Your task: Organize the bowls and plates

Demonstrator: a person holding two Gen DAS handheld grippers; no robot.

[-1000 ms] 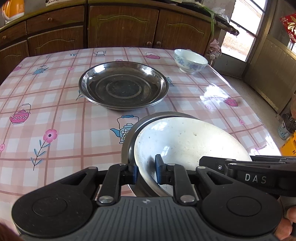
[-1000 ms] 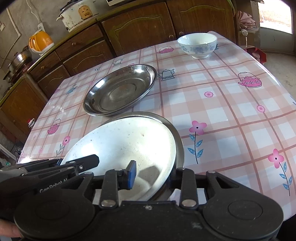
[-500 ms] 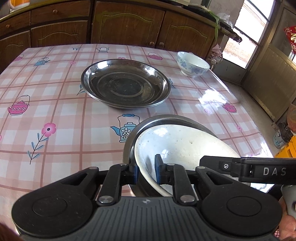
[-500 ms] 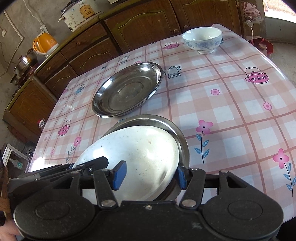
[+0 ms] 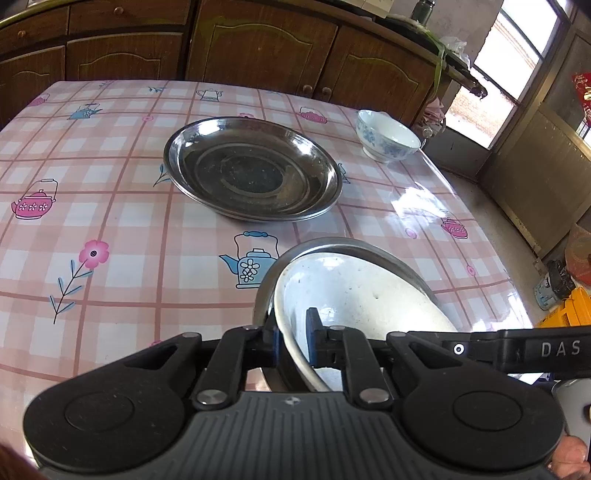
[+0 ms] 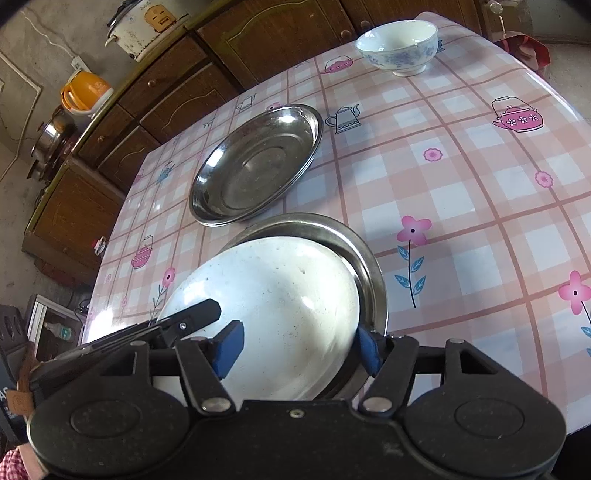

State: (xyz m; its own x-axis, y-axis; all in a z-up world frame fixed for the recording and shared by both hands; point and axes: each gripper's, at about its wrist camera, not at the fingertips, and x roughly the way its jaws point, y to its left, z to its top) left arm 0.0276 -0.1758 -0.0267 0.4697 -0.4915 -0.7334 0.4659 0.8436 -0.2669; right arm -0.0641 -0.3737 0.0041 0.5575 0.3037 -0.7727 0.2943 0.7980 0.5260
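Note:
A white plate (image 5: 362,295) lies inside a steel plate (image 5: 369,247), and both are held above the table. My left gripper (image 5: 293,341) is shut on their near left rim. My right gripper (image 6: 295,345) is shut on the same stacked plates (image 6: 288,295) from the other side, one pad on the white plate's face and one under the steel rim (image 6: 332,232). A second steel plate (image 5: 253,168) rests on the table further back; it also shows in the right wrist view (image 6: 256,164). A white and blue bowl (image 5: 386,134) stands at the far right corner (image 6: 400,46).
The table carries a pink checked cloth (image 5: 110,206) with teapots and flowers. Brown cabinets (image 5: 258,48) run behind it. An orange kettle (image 6: 85,92) and a rice cooker (image 6: 147,26) stand on the counter. The table's right edge (image 5: 491,236) drops to the floor.
Both grippers have risen with the stacked plates, so the table looks further below. The right gripper's pads have come onto the rim. The far steel plate and bowl have not moved.

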